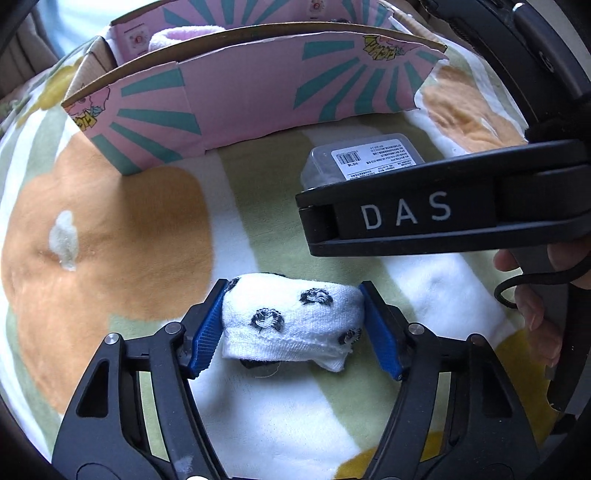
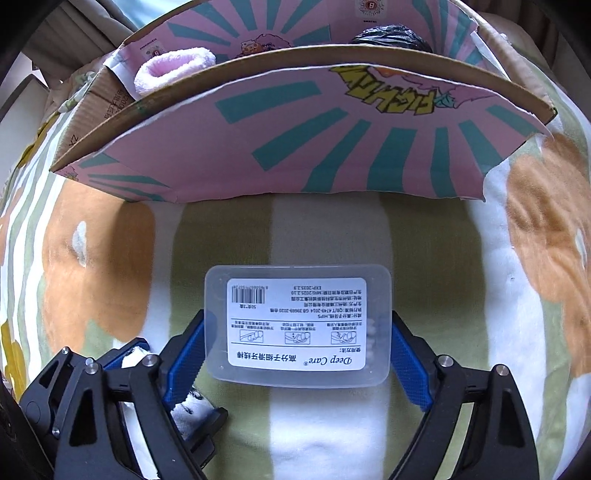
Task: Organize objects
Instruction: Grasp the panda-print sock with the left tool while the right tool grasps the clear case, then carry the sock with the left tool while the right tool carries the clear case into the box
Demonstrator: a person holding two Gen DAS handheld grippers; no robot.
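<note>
A soft fleece blanket [image 2: 325, 236] in green and white stripes with orange patches carries everything. On it stands a pink cardboard box [image 2: 295, 147] with teal rays. Near its front wall lie a clear plastic floss case [image 2: 297, 325] and a rolled white sock [image 1: 291, 321] with black spots.

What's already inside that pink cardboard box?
Over the pink box's front wall, a fluffy pink-and-white sock roll shows at the left and something dark and crinkly at the right. The wall hides the box floor and anything lower.
</note>
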